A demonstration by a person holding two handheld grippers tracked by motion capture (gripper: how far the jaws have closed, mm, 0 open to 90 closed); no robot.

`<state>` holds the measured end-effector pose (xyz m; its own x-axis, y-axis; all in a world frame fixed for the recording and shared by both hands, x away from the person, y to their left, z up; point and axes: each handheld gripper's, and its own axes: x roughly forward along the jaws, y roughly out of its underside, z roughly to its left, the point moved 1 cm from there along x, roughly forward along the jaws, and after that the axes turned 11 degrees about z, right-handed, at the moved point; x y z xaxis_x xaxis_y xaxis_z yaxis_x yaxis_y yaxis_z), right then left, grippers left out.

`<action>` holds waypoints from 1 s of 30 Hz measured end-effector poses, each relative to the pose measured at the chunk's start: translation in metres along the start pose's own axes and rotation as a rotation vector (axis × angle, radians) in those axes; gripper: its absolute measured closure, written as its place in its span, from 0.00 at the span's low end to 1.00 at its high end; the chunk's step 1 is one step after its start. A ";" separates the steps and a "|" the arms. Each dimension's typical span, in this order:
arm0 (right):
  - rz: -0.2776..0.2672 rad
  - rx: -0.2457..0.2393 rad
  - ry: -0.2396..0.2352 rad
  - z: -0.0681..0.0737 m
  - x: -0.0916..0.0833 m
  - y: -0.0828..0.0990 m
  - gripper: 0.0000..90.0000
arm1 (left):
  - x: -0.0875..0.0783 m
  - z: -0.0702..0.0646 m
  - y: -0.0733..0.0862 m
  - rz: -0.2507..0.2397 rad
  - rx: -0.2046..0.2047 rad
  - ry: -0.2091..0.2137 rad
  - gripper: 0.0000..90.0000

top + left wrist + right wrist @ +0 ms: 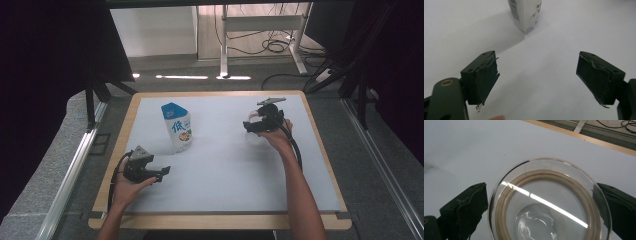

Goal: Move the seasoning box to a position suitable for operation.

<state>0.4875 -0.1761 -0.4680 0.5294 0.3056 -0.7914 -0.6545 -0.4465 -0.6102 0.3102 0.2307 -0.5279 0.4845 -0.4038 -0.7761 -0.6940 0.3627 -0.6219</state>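
High view places the right claw (252, 126) right of centre in the frame, held by a hand (278, 135) over a clear glass lid (254, 137) on the white tabletop (235, 170). From this view the jaw gap cannot be judged. Right gripper view resolves it: the right claw (546, 205) has one black jaw at each side of the glass lid (549, 202), spread wide, with the left jaw standing just off the rim; contact at the right jaw cannot be confirmed. This view also shows a tan sealing ring inside the lid and a central knob, details too small in the high view.

Left claw (162, 172) sits at lower left of the high view, held by the other hand (125, 187), resting low over the tabletop. Left gripper view shows the left claw (536, 80) open and empty, with worn pads (486, 80). A white pouch (525, 13) stands at the upper centre of that view, showing a barcode; the high view shows the pouch (177, 127) upright with a blue top, left of centre, well apart from the lid.
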 end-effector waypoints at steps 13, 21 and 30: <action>0.034 -0.034 0.005 -0.001 0.007 0.008 0.06 | 0.002 -0.001 0.001 0.005 0.000 0.000 0.19; 0.028 -0.028 0.015 -0.003 0.010 0.015 0.12 | -0.002 0.003 0.001 -0.005 -0.011 -0.006 0.19; 0.032 -0.038 0.017 -0.002 0.008 0.015 0.13 | -0.001 0.001 0.001 -0.001 -0.012 -0.004 0.19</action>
<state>0.4829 -0.1819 -0.4833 0.5174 0.2765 -0.8098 -0.6506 -0.4876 -0.5822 0.3100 0.2324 -0.5280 0.4871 -0.4004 -0.7762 -0.7003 0.3520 -0.6210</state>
